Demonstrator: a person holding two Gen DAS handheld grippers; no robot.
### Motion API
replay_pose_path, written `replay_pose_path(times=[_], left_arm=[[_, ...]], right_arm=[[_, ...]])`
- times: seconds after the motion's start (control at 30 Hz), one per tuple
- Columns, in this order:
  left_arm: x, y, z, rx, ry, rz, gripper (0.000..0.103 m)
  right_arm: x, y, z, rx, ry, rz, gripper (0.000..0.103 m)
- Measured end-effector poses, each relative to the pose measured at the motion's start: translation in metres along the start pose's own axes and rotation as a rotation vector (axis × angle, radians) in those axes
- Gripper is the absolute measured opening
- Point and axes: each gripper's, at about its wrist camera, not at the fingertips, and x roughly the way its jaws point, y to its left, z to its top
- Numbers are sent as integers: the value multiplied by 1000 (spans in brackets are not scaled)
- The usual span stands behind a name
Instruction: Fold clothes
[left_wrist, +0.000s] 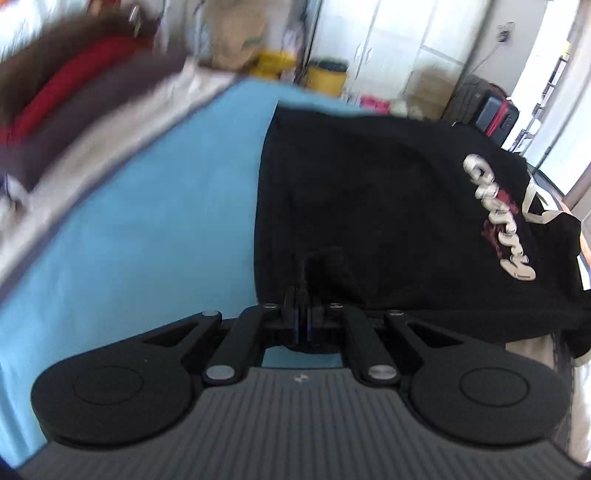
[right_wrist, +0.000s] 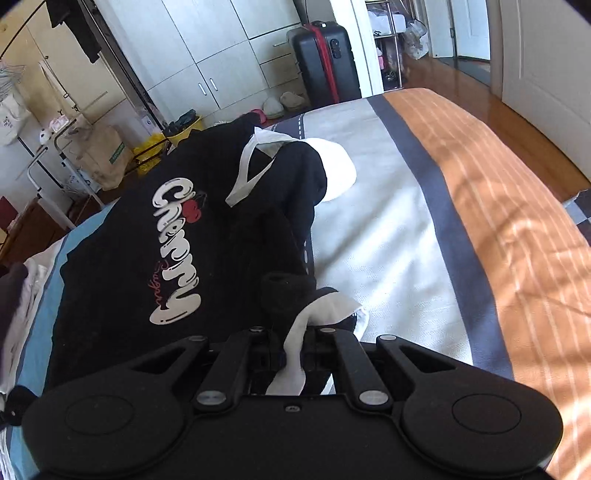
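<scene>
Over the bed (right_wrist: 406, 229), each tool, left (left_wrist: 303, 314) and right (right_wrist: 291, 343), pinches the black shirt's (right_wrist: 122, 258) near edge.

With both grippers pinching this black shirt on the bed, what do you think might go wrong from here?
The right gripper holds only the white sleeve trim of the black shirt, so it may slip out. The left gripper pinches a small fold of the hem, and uneven pulling could skew the fold.

- Left wrist view: heavy motion blur smeared the upper left; the white cupboard doors (left_wrist: 373, 48) were overexposed.
- Right wrist view: sharp; sunlight laid slatted bands and soft shadows on the striped bedspread (right_wrist: 480, 221).
- Both views: fisheye curvature and dark vignetted corners were present.
</scene>
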Motion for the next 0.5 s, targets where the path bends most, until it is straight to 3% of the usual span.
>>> replay_pose_path(times=[0.13,0.3,0.4,0.5], left_arm=[[14,2,-16,11,56,6,4],[3,1,-24,57,84,-88,4],[0,0,-24,77,77,-84,4],[-16,-1,-20,61,7,-51,4]], right_arm=[[-23,14,-9,-51,-86,-12,6],[-37,23,-19,-172,-126,-202,6],[-38,6,-19,-94,-74,-166,6],[-44,-18,-18,68,-52,-1,7]])
